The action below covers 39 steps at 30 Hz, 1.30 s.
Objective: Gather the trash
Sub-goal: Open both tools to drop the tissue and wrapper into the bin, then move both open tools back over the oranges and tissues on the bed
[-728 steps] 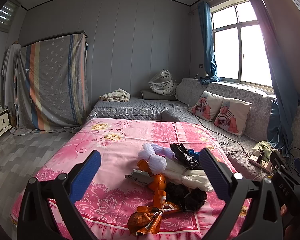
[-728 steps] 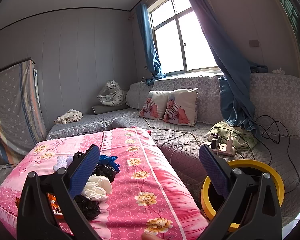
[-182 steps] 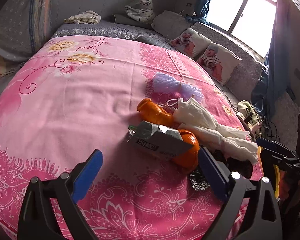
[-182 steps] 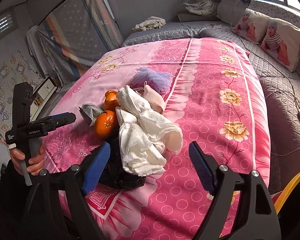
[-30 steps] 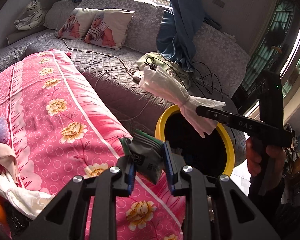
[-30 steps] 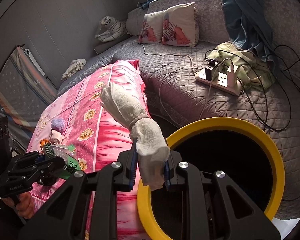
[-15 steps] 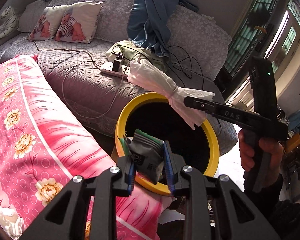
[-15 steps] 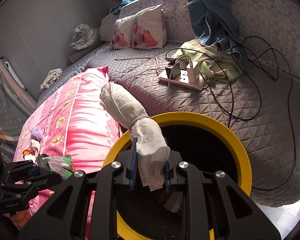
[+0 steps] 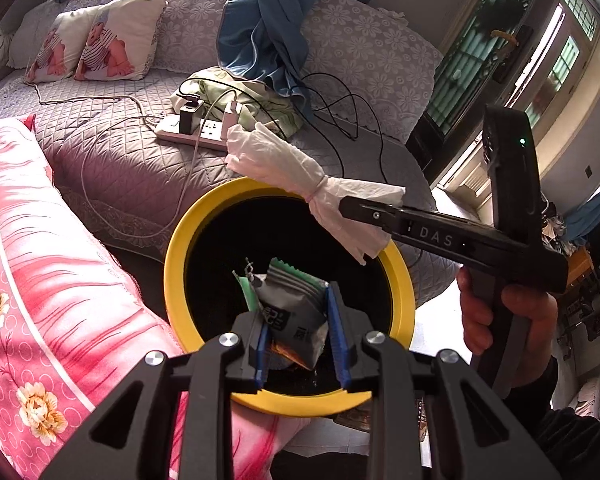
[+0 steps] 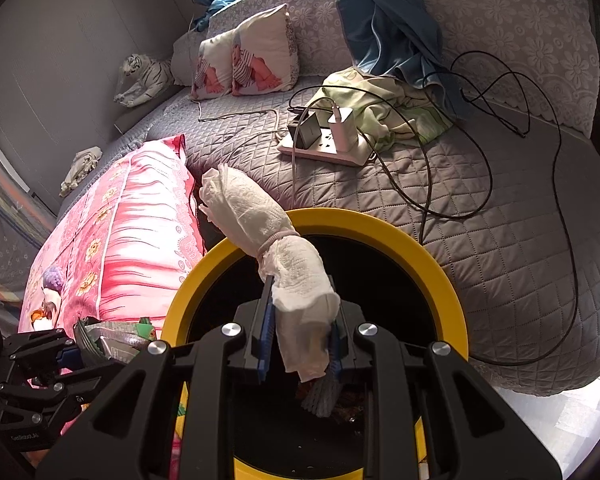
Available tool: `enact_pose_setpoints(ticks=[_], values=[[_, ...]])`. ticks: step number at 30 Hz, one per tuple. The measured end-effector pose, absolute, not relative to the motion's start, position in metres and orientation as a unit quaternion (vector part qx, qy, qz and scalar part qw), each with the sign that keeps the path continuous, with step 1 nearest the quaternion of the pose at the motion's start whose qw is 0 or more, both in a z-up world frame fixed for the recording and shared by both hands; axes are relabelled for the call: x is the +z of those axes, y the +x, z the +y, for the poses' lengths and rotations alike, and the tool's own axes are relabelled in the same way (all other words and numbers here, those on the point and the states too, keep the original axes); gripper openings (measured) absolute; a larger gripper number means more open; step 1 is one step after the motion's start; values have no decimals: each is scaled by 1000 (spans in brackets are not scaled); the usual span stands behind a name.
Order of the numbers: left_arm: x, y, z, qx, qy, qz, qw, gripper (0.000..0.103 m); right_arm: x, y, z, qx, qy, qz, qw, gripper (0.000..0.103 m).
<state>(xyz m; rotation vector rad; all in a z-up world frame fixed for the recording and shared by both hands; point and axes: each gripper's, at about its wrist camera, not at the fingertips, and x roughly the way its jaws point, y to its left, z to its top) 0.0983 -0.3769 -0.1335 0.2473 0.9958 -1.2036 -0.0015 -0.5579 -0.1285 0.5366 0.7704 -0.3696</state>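
I had both pieces of trash over the yellow-rimmed bin (image 9: 402,280), which stood between the pink bedspread (image 9: 40,248) and the grey quilted couch (image 10: 500,240). My left gripper (image 9: 298,334) was clamped narrow on the grey snack wrapper (image 9: 292,304), hanging above the bin's dark mouth, towards the near rim. My right gripper (image 10: 302,336) pinched the lower end of the tied white tissue bundle (image 10: 260,216); that end was over the opening, but the long upper end leaned out past the far rim, on the bedspread's side.

That overhang was my worry. If I let go as it stood, I judged the bundle could tip on the rim and slide down between bin and bedspread. The wrapper was light and crinkled, so it might cling to a pad or flutter against the near rim and fall outside. The two grippers were also close together over the bin; opening both at once risked one knocking the other's load aside.
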Motion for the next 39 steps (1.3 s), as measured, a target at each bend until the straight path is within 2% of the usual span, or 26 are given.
enact_pose_setpoints(ticks=[6,8,10,13,14,15,20,29,32,37,39], values=[[-139,97,-383,-540,114,453,700,26,-132,-4,-559,-180,258,371,874,22],[-139,96,-382,-535,113,451,705,34,-132,-6,-561,-183,261,369,873,24],[-139,98,-379,-535,100,455,705,51,-132,-8,-564,-185,269,365,872,36],[-139,104,-373,-533,87,461,704,54,-131,-12,-569,-194,276,360,870,38],[-139,106,-371,-531,86,461,706,57,-131,-13,-570,-195,277,359,870,38],[-139,108,-369,-527,84,460,709,65,-131,-14,-571,-197,278,358,869,41],[-136,116,-361,-520,67,460,716,74,-127,-16,-572,-200,281,354,869,43],[-123,130,-336,-508,43,447,735,76,-112,-8,-558,-182,264,351,880,43],[-114,138,-316,-491,41,433,755,82,-108,1,-551,-169,259,353,883,45],[-100,160,-266,-454,25,420,785,89,-100,21,-527,-136,246,354,892,56],[-96,171,-244,-433,15,419,798,89,-98,32,-514,-117,241,356,895,57]])
